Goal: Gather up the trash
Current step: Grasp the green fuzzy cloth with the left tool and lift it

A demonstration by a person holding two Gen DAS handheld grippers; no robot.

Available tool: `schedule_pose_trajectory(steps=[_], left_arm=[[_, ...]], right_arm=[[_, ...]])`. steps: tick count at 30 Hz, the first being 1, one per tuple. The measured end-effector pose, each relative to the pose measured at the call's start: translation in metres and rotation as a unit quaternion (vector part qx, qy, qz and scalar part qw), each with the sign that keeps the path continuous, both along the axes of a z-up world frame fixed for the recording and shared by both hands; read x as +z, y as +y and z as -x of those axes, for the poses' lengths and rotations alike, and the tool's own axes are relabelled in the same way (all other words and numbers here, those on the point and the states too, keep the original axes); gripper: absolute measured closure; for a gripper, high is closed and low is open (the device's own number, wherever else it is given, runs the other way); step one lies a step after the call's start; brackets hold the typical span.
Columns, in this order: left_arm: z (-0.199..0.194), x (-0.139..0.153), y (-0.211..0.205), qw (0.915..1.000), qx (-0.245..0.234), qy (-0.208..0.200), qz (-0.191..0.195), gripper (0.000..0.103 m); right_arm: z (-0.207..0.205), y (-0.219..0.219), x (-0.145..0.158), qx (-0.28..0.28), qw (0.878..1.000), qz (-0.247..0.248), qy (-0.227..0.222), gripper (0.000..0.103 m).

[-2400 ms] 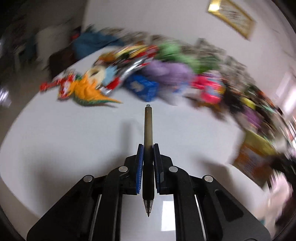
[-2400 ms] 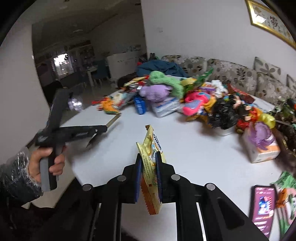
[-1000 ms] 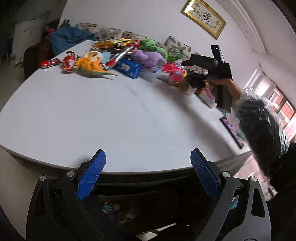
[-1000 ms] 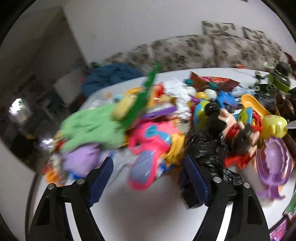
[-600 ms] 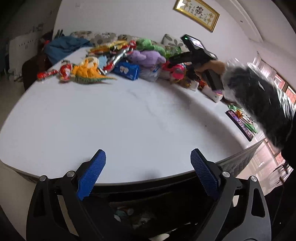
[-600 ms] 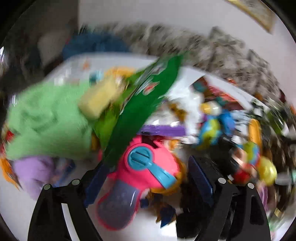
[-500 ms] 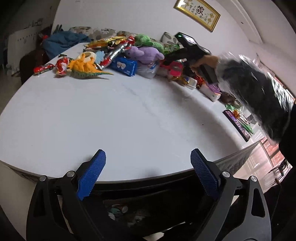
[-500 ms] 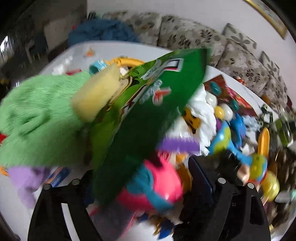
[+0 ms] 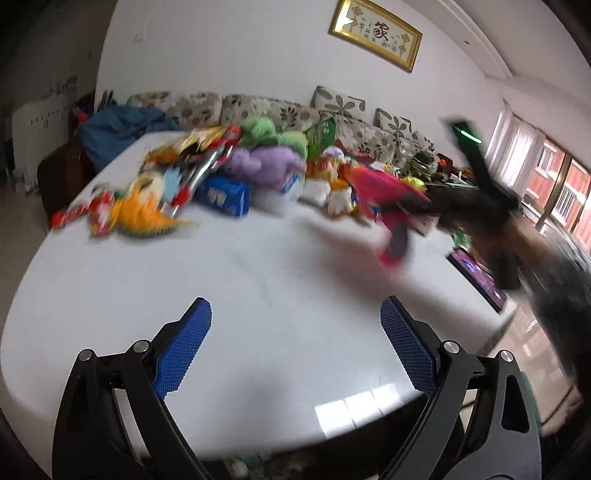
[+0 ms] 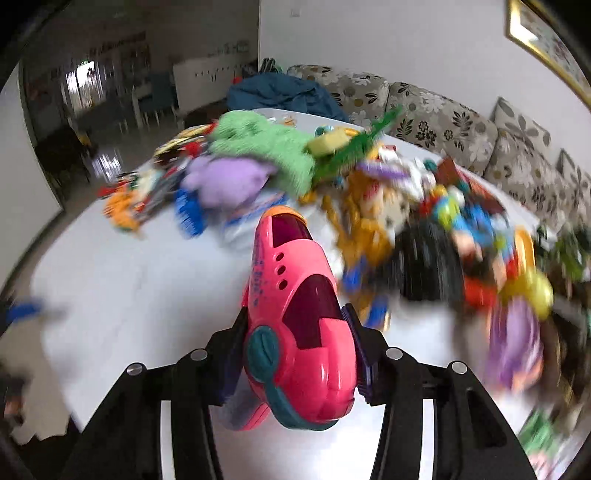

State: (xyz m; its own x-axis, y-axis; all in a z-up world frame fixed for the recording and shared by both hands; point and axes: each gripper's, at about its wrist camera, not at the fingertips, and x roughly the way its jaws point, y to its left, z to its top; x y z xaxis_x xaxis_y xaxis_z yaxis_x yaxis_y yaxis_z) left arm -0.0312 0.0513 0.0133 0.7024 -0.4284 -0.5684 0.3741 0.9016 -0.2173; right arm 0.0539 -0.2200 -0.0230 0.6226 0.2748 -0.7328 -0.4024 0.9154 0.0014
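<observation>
- Framed picture (image 9: 376, 35): one large dark character, not legible.
- Right gripper (image 10: 295, 354): tilted downward over the white table (image 10: 129, 295), jaws closing on the pink toy (image 10: 295, 325).
- Left gripper (image 9: 295, 347): jaws wide apart, empty.

Pink toy (image 10: 295, 325): smooth, glossy plastic with dark translucent panels. Table (image 9: 258, 280): glossy white top, reflecting window light. Green plush (image 10: 266, 147) and purple plush (image 10: 225, 181): fuzzy cloth. Finger pads (image 9: 183, 349): textured blue.
</observation>
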Motion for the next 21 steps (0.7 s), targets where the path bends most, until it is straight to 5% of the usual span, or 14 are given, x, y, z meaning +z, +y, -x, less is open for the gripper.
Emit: schedule_pose_trajectory(steps=[8,15,17,18,21], left_arm=[[-0.110,0.027,-0.090,0.9881,0.012,-0.073,-0.134,0.012],[-0.238,0.037,-0.130,0.9772,0.042,-0.014,-0.208,0.013],[-0.267,0.025,-0.137,0.9742,0.030,0.034,-0.221,0.046],[-0.273,0.022,-0.138,0.9706,0.035,0.043,-0.234,0.084],[-0.277,0.032,-0.125,0.9770,0.025,0.067,-0.201,0.093]], right_arm=[[0.072,-0.044,-0.005,-0.021,0.996,-0.081,0.006,0.055],[0.071,-0.065,-0.008,-0.025,0.993,-0.119,0.005,0.054],[0.068,-0.068,-0.010,-0.029,0.991,-0.128,0.006,0.054],[0.067,-0.070,-0.011,-0.029,0.990,-0.134,0.007,0.054],[0.068,-0.070,-0.010,-0.031,0.989,-0.143,0.002,0.055]])
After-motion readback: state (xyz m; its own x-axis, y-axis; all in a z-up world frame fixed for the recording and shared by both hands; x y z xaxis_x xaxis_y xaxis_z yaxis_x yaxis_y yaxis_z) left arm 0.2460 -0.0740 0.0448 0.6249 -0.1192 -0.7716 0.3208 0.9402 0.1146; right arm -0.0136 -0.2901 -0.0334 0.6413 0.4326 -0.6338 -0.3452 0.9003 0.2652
